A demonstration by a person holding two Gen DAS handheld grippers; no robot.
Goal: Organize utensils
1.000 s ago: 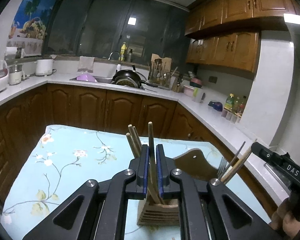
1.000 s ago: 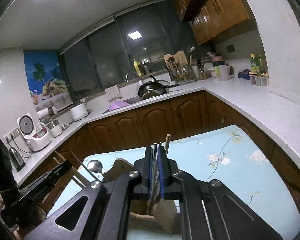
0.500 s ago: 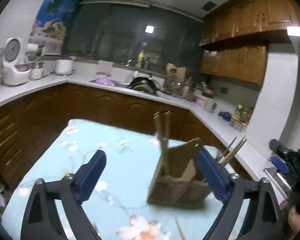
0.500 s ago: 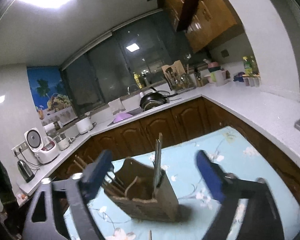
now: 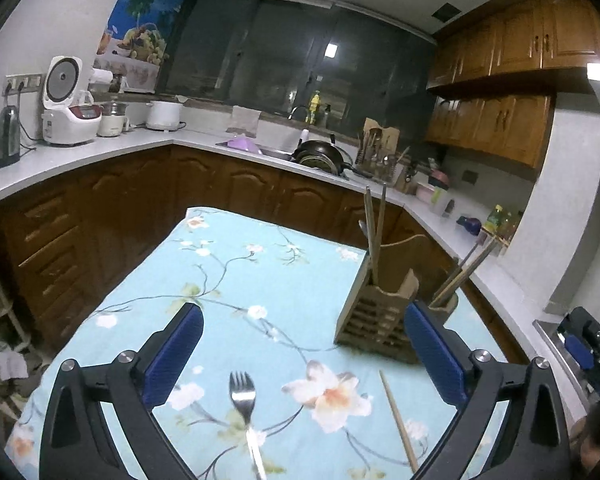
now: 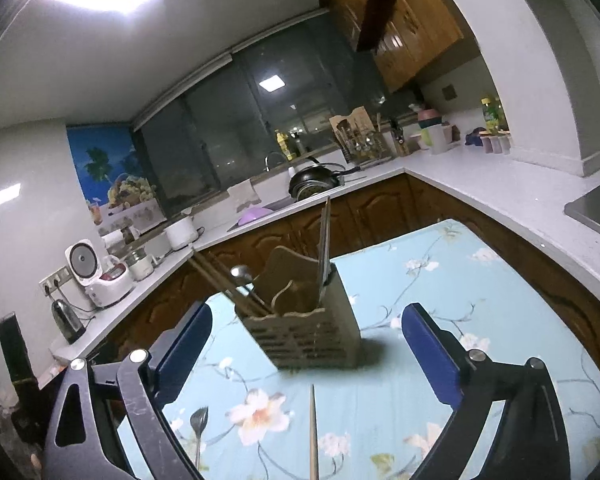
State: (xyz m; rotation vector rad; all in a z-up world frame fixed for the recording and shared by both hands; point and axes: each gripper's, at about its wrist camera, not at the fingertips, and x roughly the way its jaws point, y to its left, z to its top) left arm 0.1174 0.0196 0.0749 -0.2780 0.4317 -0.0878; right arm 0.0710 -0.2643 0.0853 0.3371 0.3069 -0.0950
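Note:
A wooden utensil holder (image 5: pixel 380 314) (image 6: pixel 308 332) stands on the blue floral tablecloth (image 5: pixel 236 276). Pale chopsticks (image 5: pixel 374 232) (image 6: pixel 324 248) stand upright in it, and a spoon (image 6: pixel 242 274) and darker chopsticks (image 6: pixel 216 276) lean out of it. On the cloth in front of it lie a fork (image 5: pixel 242 396) (image 6: pixel 198 424) and a loose chopstick (image 5: pixel 396 420) (image 6: pixel 313 432). My left gripper (image 5: pixel 304 354) is back from the holder, jaws opening wide, nothing gripped. My right gripper (image 6: pixel 308 354) faces the holder, its jaws also opening, with nothing held.
Brown cabinets under a white counter (image 5: pixel 80 152) wrap around the table. A rice cooker (image 5: pixel 66 104) and a kettle (image 5: pixel 6 136) stand on it at the left, a black pan (image 5: pixel 320 152) by the sink. A steel hob (image 6: pixel 596 208) lies at the right.
Both grippers were shut on chopsticks standing in the holder; both have let go, opened wide and drawn back. The fork and loose chopstick on the cloth have come into view.

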